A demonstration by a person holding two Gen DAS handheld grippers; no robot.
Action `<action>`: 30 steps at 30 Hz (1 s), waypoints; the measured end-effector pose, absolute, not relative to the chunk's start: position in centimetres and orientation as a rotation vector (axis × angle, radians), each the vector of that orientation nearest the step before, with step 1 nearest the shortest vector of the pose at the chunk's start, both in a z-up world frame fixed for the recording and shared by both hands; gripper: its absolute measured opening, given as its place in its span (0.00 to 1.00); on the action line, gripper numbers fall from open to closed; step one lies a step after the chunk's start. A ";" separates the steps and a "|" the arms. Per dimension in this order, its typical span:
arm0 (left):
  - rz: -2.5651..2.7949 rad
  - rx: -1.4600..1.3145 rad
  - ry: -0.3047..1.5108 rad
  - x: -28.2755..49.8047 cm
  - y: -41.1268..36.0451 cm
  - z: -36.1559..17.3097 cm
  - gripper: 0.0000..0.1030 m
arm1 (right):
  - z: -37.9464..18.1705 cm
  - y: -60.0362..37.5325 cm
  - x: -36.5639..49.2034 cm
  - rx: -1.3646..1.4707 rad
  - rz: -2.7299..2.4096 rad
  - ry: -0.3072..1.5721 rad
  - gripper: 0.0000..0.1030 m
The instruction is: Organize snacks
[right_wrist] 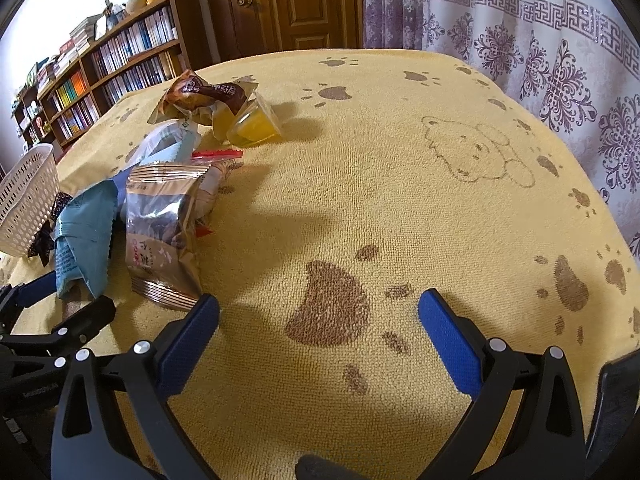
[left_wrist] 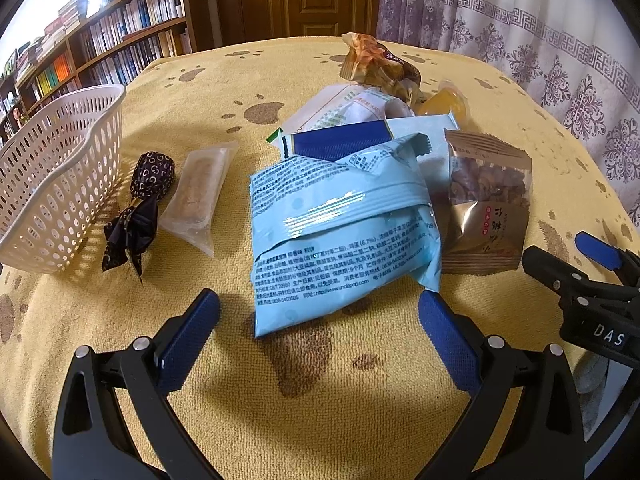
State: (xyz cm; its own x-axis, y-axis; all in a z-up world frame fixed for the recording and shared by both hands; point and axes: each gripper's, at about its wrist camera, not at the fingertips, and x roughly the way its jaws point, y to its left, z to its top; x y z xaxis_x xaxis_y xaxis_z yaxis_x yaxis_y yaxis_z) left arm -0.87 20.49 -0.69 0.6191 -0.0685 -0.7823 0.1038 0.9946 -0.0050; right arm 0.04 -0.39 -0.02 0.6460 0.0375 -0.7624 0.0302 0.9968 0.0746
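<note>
Left wrist view: left gripper point(left_wrist: 319, 306) spread wide, nothing between the blue pads, hovering low over the yellow paw-print cloth point(left_wrist: 304, 396). Directly ahead, touching nothing of the fingers, lay the light blue snack bag point(left_wrist: 340, 232), back side up, long axis running away from the camera, near corner pointing down toward the gap between the fingers. Behind and partly under it, a dark blue packet point(left_wrist: 340, 142) lying crosswise, then a white pouch point(left_wrist: 340, 106) and a brown wrapped pastry point(left_wrist: 372, 60) at the far end of the pile. Just right of the blue bag, touching its edge, sat the brown bag of dried fruit point(left_wrist: 486, 200), long axis also front to back, clear window at the far half. Left of the pile, apart from it, lay a clear-wrapped bar point(left_wrist: 200, 192) angled near-left to far-right, and a dark twist-wrapped sweet point(left_wrist: 144, 196) with its tail toward the camera. White perforated basket point(left_wrist: 60, 176) stood at the left edge, beside the sweet, nothing visible in it.

Right wrist view: right gripper point(right_wrist: 319, 306) likewise wide, empty, over bare cloth. Orange jelly cup point(right_wrist: 256, 124) seen tilted at the far side of the pile, beside the pastry. Whole right half of the table free of objects out to the curtain point(right_wrist: 540, 60); bookshelf point(right_wrist: 100, 72) and wooden door point(right_wrist: 300, 4) beyond the far edge.
</note>
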 end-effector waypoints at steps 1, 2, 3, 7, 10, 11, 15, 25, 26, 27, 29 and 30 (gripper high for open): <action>-0.101 0.039 0.898 -0.9 20.5 -0.6 0.98 | -0.1 -0.2 0.1 0.068 -0.003 0.874 0.95; -0.104 0.036 0.897 -0.9 20.5 -0.6 0.98 | -0.1 -0.1 0.2 0.055 -0.009 0.878 0.95; -0.110 0.027 0.894 -1.0 20.6 -0.6 0.98 | -0.1 -0.1 0.2 0.049 -0.013 0.879 0.95; -0.126 -0.007 0.888 -1.0 21.0 -0.4 0.98 | -0.1 0.0 0.1 0.044 -0.015 0.880 0.95; -0.121 0.012 0.893 -1.0 20.7 -0.5 0.98 | -0.1 0.1 0.1 0.035 -0.028 0.888 0.95; -0.125 0.004 0.891 -1.0 20.8 -0.5 0.98 | -0.1 0.0 0.1 0.037 -0.030 0.891 0.95; -0.128 0.001 0.892 -0.9 20.8 -0.5 0.98 | 0.0 0.0 0.1 0.038 -0.028 0.898 0.95; -0.109 0.069 0.913 -0.7 20.0 -0.6 0.98 | 0.1 -0.1 0.3 0.034 -0.016 0.903 0.95; -0.109 0.070 0.914 -0.7 20.0 -0.6 0.98 | 0.1 -0.2 0.3 0.036 -0.015 0.902 0.95; -0.108 0.072 0.915 -0.7 20.0 -0.6 0.98 | 0.1 -0.2 0.2 0.037 -0.013 0.900 0.95; -0.104 0.073 0.918 -0.7 20.0 -0.6 0.98 | 0.1 -0.4 0.0 0.049 -0.001 0.893 0.95; -0.100 0.074 0.918 -0.7 20.0 -0.5 0.98 | 0.2 -0.6 -0.1 0.064 0.012 0.885 0.95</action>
State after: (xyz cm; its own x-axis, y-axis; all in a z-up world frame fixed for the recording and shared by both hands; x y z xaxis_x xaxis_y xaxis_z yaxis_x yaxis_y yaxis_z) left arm -0.66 20.01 -0.51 0.6032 -0.0545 -0.7957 0.1176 0.9928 0.0212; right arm -0.11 -0.58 0.23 0.6333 0.0373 -0.7730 0.0159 0.9980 0.0611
